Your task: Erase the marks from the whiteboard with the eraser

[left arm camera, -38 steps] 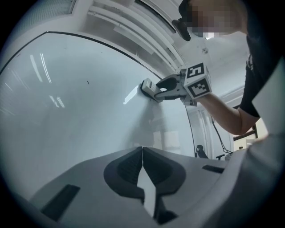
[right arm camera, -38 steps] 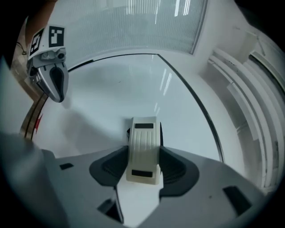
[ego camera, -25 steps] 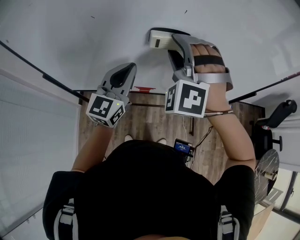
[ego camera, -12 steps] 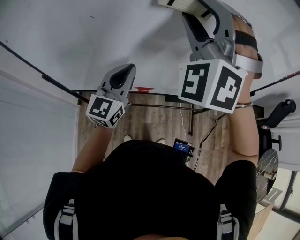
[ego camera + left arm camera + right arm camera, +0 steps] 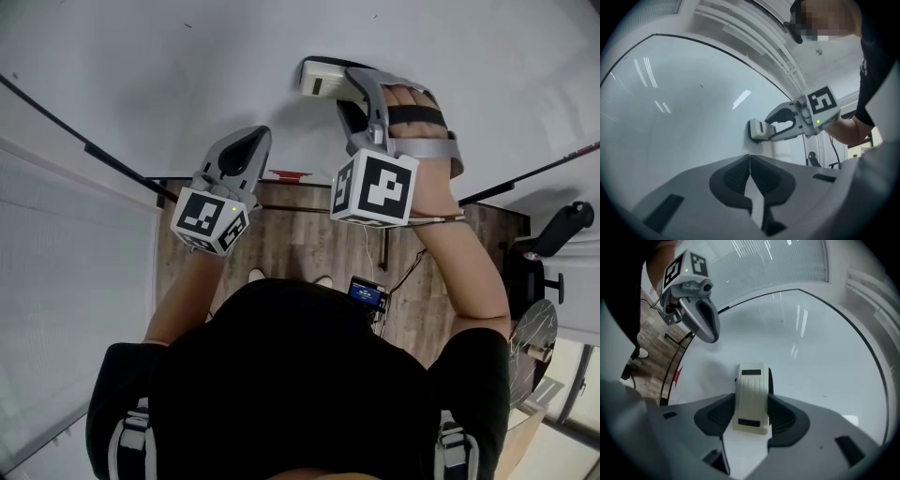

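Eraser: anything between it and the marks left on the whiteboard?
Nothing visible. The eraser, clamped in the right tool, sits against the whiteboard; bare board runs to the small mark above. The left tool hangs aside.

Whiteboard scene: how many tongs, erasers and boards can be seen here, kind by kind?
Tongs: 2 (left tongs shut, empty; right tongs shut on the eraser)
Erasers: 1
Whiteboards: 1, the whiteboard
Total: 4
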Demonstrator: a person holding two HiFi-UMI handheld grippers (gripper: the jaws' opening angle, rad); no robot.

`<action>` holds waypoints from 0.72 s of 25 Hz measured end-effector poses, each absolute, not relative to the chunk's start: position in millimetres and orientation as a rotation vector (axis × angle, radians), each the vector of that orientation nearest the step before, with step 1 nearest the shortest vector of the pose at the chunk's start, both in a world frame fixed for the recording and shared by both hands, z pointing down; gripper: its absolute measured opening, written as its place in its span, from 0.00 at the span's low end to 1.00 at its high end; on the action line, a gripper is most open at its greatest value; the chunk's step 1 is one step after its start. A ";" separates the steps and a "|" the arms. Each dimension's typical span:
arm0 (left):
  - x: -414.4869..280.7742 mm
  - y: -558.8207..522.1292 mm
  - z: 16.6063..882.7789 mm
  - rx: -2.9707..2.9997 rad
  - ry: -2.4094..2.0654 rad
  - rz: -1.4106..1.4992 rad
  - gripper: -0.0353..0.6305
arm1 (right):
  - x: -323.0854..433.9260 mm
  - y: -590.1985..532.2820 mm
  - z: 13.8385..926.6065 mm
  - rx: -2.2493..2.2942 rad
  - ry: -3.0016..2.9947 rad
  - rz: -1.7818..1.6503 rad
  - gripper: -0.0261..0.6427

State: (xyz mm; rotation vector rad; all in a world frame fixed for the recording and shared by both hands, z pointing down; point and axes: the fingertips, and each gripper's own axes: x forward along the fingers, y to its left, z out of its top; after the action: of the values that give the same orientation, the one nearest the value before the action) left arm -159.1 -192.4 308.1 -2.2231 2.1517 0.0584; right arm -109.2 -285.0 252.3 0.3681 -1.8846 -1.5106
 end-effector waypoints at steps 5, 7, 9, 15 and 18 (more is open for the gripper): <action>-160.8 -193.4 311.9 -2.226 2.154 0.059 0.06 | -107.5 -280.8 271.3 0.338 -1.909 -1.486 0.37; -161.6 -195.4 312.4 -2.229 2.156 0.059 0.06 | -105.7 -277.3 272.0 0.306 -1.923 -1.465 0.37; -162.2 -196.3 312.6 -2.232 2.155 0.058 0.06 | -103.0 -270.7 267.9 0.269 -1.950 -1.448 0.37; -162.2 -197.8 312.4 -2.235 2.150 0.061 0.06 | -93.9 -260.8 158.1 0.546 -2.080 -1.658 0.37; -161.9 -198.2 310.8 -2.235 2.150 0.056 0.06 | -92.2 -273.6 119.0 0.703 -2.065 -1.719 0.37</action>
State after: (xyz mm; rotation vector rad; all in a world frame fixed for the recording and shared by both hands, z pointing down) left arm -161.9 -198.2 310.8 -2.2351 2.1497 0.0565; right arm -92.2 -273.6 119.0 0.7031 -2.0646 -1.7188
